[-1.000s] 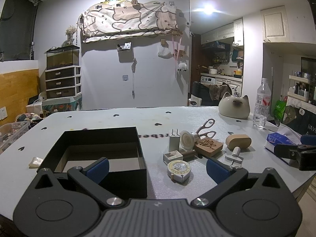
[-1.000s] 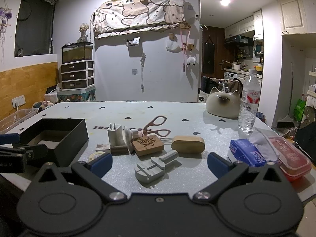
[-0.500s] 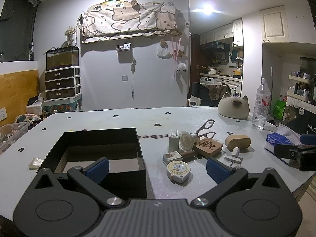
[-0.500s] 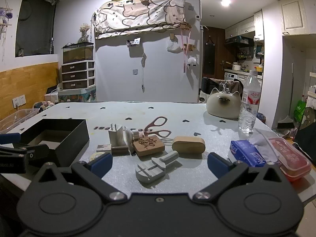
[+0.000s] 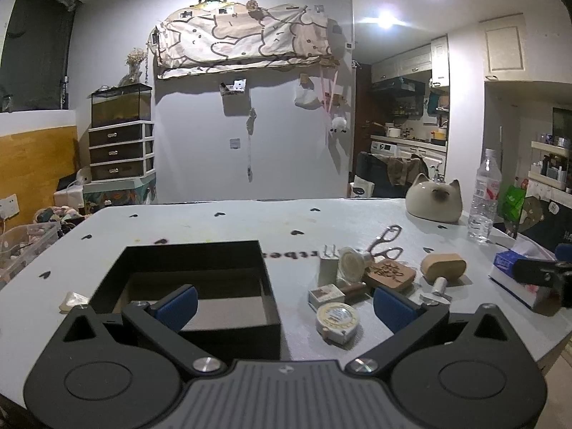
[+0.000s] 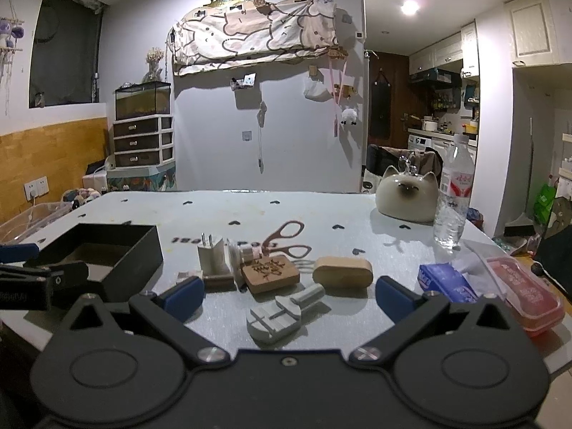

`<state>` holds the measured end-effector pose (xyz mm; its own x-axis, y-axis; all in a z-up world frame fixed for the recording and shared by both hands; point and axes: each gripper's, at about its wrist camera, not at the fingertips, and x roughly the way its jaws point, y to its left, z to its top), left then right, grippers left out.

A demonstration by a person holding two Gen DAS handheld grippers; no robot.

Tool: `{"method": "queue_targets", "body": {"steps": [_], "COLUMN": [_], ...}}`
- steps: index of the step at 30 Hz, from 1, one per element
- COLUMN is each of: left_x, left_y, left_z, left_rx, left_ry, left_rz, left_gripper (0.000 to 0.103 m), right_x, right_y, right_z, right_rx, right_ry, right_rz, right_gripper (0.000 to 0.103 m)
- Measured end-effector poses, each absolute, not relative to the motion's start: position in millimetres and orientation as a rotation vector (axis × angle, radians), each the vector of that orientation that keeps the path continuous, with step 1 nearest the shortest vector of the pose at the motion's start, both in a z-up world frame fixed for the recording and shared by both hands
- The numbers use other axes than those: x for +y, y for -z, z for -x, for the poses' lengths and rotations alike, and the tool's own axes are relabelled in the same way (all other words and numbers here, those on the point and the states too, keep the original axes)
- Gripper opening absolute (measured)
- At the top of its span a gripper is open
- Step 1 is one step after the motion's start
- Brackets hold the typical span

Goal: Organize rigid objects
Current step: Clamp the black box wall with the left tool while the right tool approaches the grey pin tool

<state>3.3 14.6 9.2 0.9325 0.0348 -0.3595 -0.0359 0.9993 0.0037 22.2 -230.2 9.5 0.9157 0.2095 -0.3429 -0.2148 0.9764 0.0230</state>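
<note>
Left gripper (image 5: pixel 284 304): jaws spread wide, nothing between the blue pads (image 5: pixel 177 306). Held low over the near edge of the table (image 5: pixel 214 225), above the near wall of the black box (image 5: pixel 193 279).

Right gripper (image 6: pixel 289 295): jaws likewise spread wide, empty. Poised above the near edge, with the grey tool (image 6: pixel 277 316) lying on the table between the fingers.

Black box: open-topped, rectangular, set near the left edge, interior bare.

Cluster of rigid objects right of the box, toward the middle of the near edge:
- Round tape measure (image 5: pixel 336 321): flat, nearest the edge, just beside the small box (image 5: pixel 326 294).
- White plug adapter (image 6: pixel 211 259): upright, prongs pointing up.
- Engraved wooden block (image 6: pixel 270 273): flat, touching the adapter group on its left.
- Scissors (image 6: pixel 287 239): flat behind the block, long axis running diagonally, handles toward the far right, blades toward the block.
- Oval wooden case (image 6: pixel 342 271): long axis parallel to the near edge, just right of the block.
- Grey tool: long axis diagonal, stem pointing toward the far right, at the oval case.

Table surface: pale grey, dotted with small dark hearts. Cat-shaped ornament (image 6: pixel 407 196) and water bottle (image 6: pixel 453 193) near the far right corner. Tissue pack (image 6: pixel 445 282) and pink lidded container (image 6: pixel 525 293) along the right edge.

Room: grey wall with a patterned cloth (image 6: pixel 254 32) hung high, drawer unit (image 6: pixel 143 139) topped by a glass tank at left, kitchen at right.
</note>
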Motion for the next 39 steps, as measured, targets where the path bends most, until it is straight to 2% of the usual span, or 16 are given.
{"method": "queue_targets", "body": {"steps": [13, 26, 29, 34, 38, 39], "left_x": [69.8, 145.8, 159.3, 175.4, 181.4, 183.0], "left_y": [-27.0, -22.2, -13.3, 4.8, 17.3, 20.0], "left_z": [-32.8, -50.7, -56.8, -70.3, -79.8, -82.2], "left_rx": [0.327, 0.430, 0.501, 0.613, 0.668, 0.676], "left_ry": [-0.166, -0.339, -0.370, -0.356, -0.361, -0.364], "left_rz": [0.068, 0.008, -0.008, 0.037, 0.049, 0.054], "left_gripper": [0.103, 0.102, 0.090, 0.059, 0.044, 0.033], "right_x": [-233.8, -227.6, -223.1, -214.5, -209.5, -208.7], "right_y": [-14.5, 36.8, 48.9, 64.4, 73.3, 74.9], "right_z": [-68.4, -122.0, -127.9, -137.0, -144.1, -145.4], "right_rx": [0.359, 0.449, 0.464, 0.523, 0.573, 0.583], "right_ry": [-0.179, -0.201, -0.209, -0.254, -0.277, -0.282], "right_rz": [0.000, -0.048, -0.049, -0.029, -0.024, -0.022], "right_gripper": [0.103, 0.103, 0.103, 0.103, 0.103, 0.103]}}
